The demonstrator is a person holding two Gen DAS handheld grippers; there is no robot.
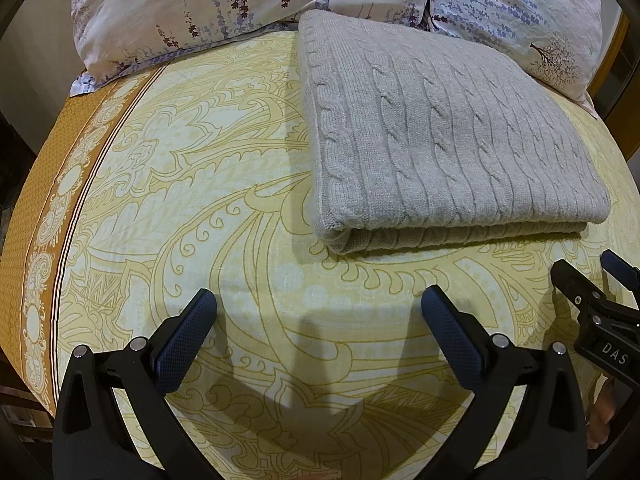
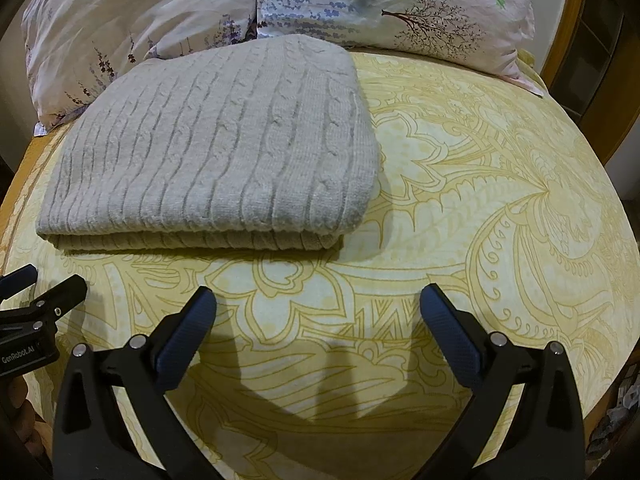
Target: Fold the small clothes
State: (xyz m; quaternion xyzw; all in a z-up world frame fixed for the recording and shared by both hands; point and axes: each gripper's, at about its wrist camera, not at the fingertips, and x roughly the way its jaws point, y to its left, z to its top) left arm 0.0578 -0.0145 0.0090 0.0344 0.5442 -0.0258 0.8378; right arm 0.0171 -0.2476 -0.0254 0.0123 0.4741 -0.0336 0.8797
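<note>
A grey knit is seen folded flat on the yellow sheet, its far edge against the pillows. Both tongs, left and right, are held wide open and empty, just short of the knit's near folded edge, not touching it.

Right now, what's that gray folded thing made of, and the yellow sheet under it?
The gray sweater looks like soft knitted wool or acrylic yarn: twisted cable ridges run across it and its surface is fuzzy. The yellow bedsheet looks like thin woven cotton, matte, with a printed leafy pattern. The exact fiber can't be told.
</note>
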